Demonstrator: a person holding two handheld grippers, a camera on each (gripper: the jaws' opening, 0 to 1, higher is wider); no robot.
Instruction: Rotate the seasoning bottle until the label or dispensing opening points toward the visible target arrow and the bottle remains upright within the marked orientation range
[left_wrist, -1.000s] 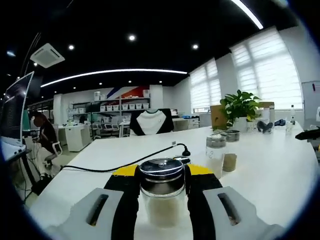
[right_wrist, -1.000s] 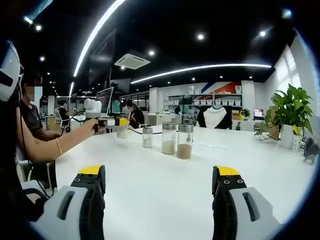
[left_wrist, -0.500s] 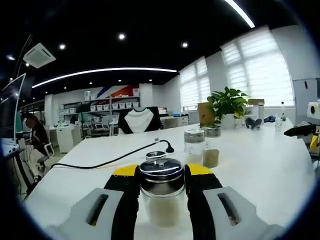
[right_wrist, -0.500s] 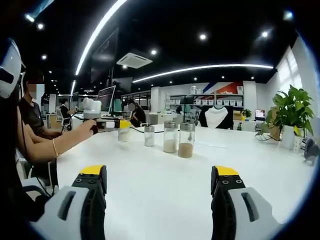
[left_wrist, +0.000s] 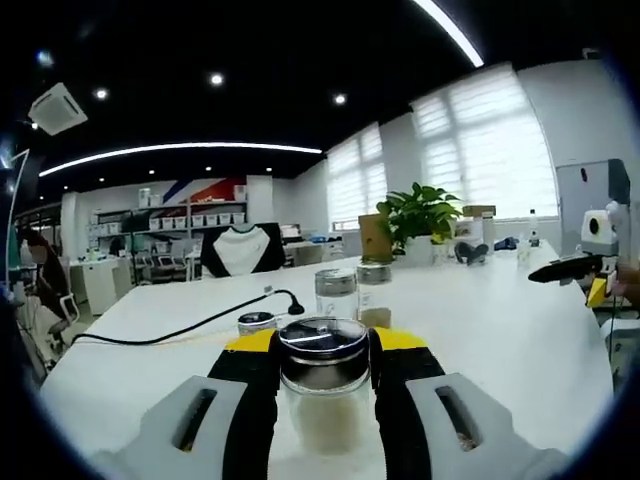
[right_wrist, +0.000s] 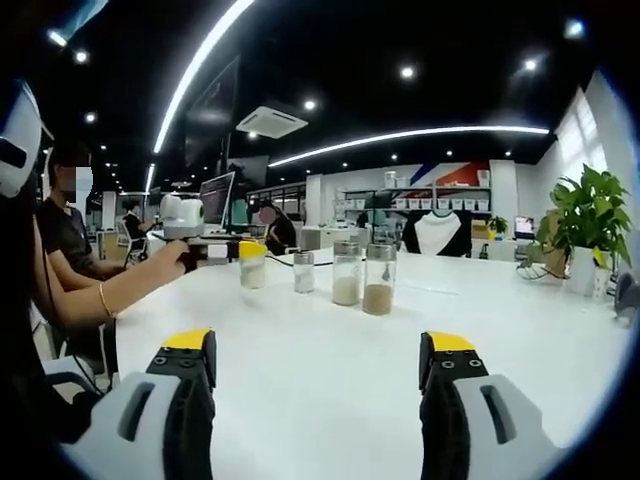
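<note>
A glass seasoning bottle (left_wrist: 323, 400) with pale powder and a shiny metal lid stands upright between the yellow-tipped jaws of my left gripper (left_wrist: 323, 345), which is shut on it. From the right gripper view the same bottle (right_wrist: 252, 266) hangs just above the white table (right_wrist: 320, 400), held by the left gripper (right_wrist: 212, 248) in a person's hand. My right gripper (right_wrist: 318, 345) is open over bare table, its jaws wide apart with nothing between them. It appears at the right edge of the left gripper view as the right gripper (left_wrist: 585, 264).
Two taller shaker bottles (right_wrist: 346, 272) (right_wrist: 378, 279) and a small shaker (right_wrist: 303, 271) stand in a row mid-table; they show beyond the held bottle as shakers (left_wrist: 336, 292). A black cable (left_wrist: 190, 327) trails left. A potted plant (left_wrist: 418, 215) stands far back. People sit at the left.
The left gripper has swung with the bottle, so its background slid left. In the right gripper view the held bottle moved slightly right, toward the shaker row. The right gripper stayed open.
</note>
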